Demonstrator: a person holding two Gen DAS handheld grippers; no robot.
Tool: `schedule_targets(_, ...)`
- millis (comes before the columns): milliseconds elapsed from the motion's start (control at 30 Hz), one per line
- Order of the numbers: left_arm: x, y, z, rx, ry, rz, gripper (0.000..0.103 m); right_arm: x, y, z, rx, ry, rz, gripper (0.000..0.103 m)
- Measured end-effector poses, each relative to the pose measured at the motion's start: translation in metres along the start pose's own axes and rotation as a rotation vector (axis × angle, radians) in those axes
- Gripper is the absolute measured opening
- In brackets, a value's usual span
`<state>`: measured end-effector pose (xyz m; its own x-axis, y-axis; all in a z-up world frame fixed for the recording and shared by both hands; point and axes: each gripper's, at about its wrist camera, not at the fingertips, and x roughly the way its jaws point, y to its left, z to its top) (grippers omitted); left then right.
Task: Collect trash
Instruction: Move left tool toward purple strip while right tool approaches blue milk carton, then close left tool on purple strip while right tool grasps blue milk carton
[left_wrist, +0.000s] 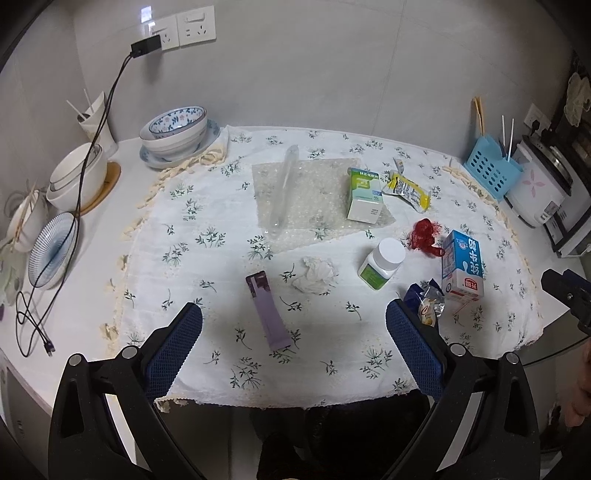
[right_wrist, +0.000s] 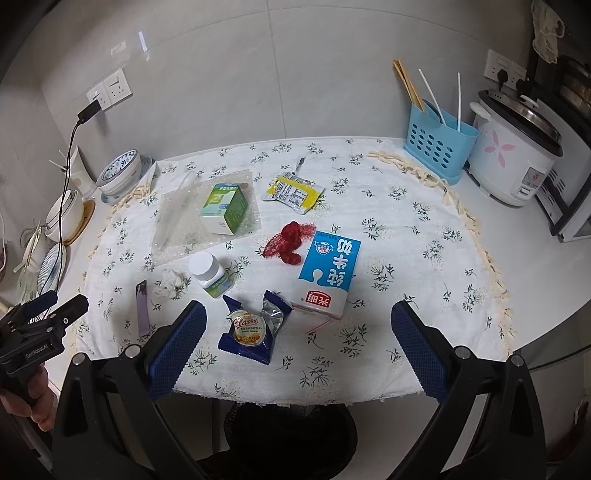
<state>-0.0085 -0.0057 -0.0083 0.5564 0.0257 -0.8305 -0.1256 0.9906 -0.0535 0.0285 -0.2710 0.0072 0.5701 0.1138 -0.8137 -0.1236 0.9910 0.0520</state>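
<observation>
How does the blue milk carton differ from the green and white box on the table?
The blue milk carton is the larger, and lies flat on the bare tablecloth, near the front edge. The green and white box is smaller, sits farther back, and rests on a sheet of bubble wrap. The carton is blue and white with a red band; the box is green and white. Both are printed cardboard packs lying down.

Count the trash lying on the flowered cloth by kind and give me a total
Cartons and boxes: 2, milk carton, green box
Wrappers: 2, snack bag, yellow packet
Bottles: 1, pill bottle
Tissue: 1
Red netting: 1
Purple tube: 1
Bubble wrap: 1
Total: 9
</observation>
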Motion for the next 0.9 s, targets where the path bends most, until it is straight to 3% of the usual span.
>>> schedule_targets(633,0.000,0.006,-0.001,-0.016,0.012,-0.003,0.097,-0.003,0.005,0.001,-0.006,0.000,-0.001,0.096)
schedule_targets(900,0.025,0.021,0.002,-0.034,0.056,0.008,0.097,0.027,0.010,0.007,-0.006,0.044,-0.012,0.096)
